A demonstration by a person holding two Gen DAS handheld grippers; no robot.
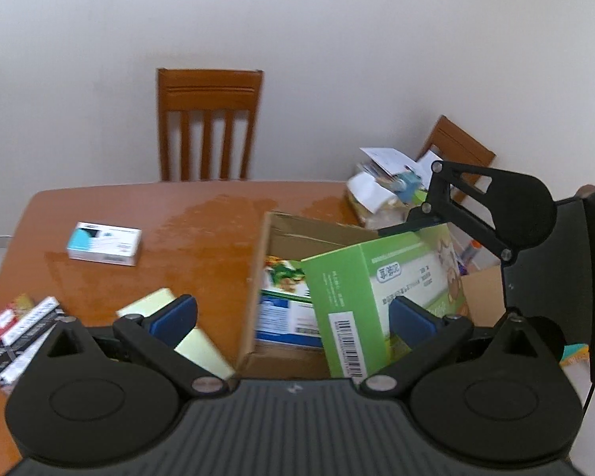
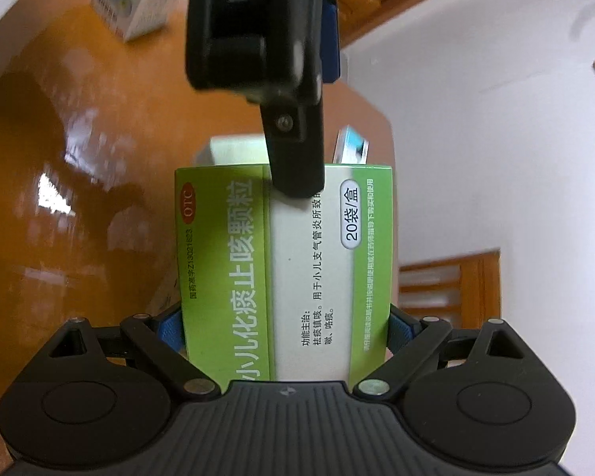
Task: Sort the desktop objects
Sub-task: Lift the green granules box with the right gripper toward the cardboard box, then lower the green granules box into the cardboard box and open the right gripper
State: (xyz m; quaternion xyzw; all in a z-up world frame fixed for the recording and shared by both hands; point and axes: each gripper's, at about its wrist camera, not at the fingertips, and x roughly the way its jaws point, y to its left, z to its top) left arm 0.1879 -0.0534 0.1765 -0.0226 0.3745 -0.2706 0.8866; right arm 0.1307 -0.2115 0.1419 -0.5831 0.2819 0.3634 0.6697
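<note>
My right gripper (image 2: 285, 325) clamped on green cardboard medicine box (image 2: 285, 269), held over brown carton (image 1: 265, 246) already holding two packs. My left gripper (image 1: 293, 317) spread, empty. Left on wooden table (image 1: 202, 230): white-blue box (image 1: 104, 242), yellow pad (image 1: 194, 341), red-black packs (image 1: 20, 329). Roughly halfway, I judge.

A brown wooden slat-backed chair (image 1: 208, 125) stood behind the glossy orange-brown wooden table (image 1: 202, 234), against a plain white wall (image 1: 297, 31). A second wooden chair (image 1: 460, 146) stood near the table's far right corner.
</note>
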